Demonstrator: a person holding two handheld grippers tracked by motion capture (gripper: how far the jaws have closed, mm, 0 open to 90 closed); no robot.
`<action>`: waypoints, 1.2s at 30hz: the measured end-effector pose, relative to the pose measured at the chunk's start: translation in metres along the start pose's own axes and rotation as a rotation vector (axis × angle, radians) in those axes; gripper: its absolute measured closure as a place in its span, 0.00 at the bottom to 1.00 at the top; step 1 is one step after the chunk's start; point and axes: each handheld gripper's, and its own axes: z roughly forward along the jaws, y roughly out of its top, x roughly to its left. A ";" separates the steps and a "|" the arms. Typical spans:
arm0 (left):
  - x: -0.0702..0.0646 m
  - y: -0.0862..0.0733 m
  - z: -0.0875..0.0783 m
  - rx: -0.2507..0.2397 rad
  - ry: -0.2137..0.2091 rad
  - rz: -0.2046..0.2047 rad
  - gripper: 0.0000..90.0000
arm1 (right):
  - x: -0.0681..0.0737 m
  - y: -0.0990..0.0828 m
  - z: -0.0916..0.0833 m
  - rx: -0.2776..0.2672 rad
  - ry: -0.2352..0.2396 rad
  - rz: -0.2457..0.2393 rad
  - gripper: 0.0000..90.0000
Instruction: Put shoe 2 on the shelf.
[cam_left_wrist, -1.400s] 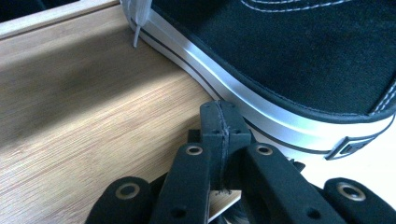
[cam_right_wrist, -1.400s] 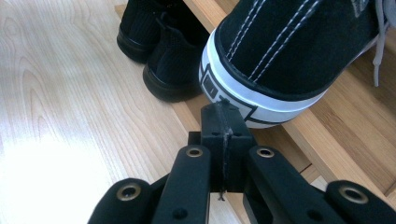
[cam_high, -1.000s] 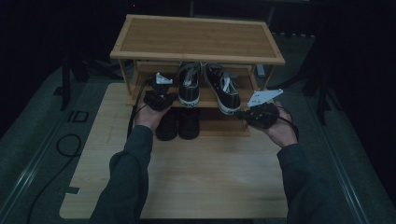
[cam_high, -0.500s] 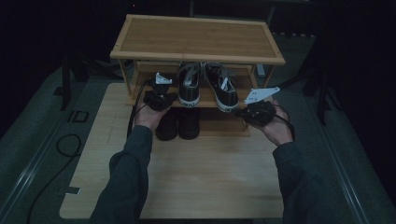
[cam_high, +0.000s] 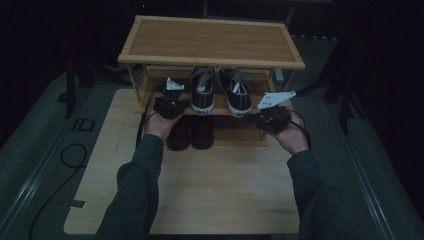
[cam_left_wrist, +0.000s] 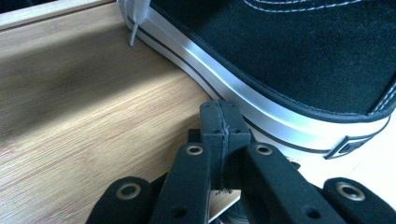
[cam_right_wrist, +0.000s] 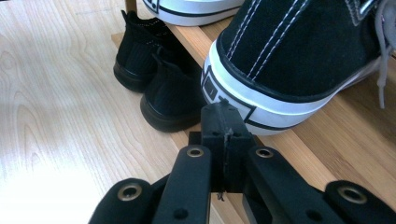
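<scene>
A pair of black canvas sneakers with white soles stands on the middle shelf of a wooden shoe rack (cam_high: 210, 42), the left sneaker (cam_high: 202, 92) beside the right sneaker (cam_high: 236, 92). My left gripper (cam_high: 171, 104) is at the left sneaker's outer side; its jaws are shut with nothing between them, tips close to the white sole (cam_left_wrist: 261, 112). My right gripper (cam_high: 267, 117) is at the right sneaker's heel (cam_right_wrist: 243, 100), jaws shut and empty. Below, a pair of plain black shoes (cam_high: 190, 132) sits on the bottom shelf, also seen as black shoes (cam_right_wrist: 159, 79) in the right gripper view.
The rack stands at the far end of a light wooden table (cam_high: 215, 190). A black cable (cam_high: 70, 155) lies on the grey floor at the left. Dark stands rise on both sides of the rack.
The right gripper has shifted slightly left and forward toward the right sneaker's heel. The left gripper has stayed in place.
</scene>
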 end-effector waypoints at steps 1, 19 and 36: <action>0.000 0.000 0.000 0.000 0.001 0.000 1.00 | 0.001 0.001 0.001 -0.003 0.003 -0.004 1.00; 0.000 0.000 0.000 0.001 0.000 -0.005 1.00 | 0.011 0.004 0.013 -0.010 0.006 -0.012 1.00; 0.001 0.000 0.000 0.000 -0.003 -0.007 1.00 | 0.017 0.018 0.030 -0.008 0.011 -0.026 1.00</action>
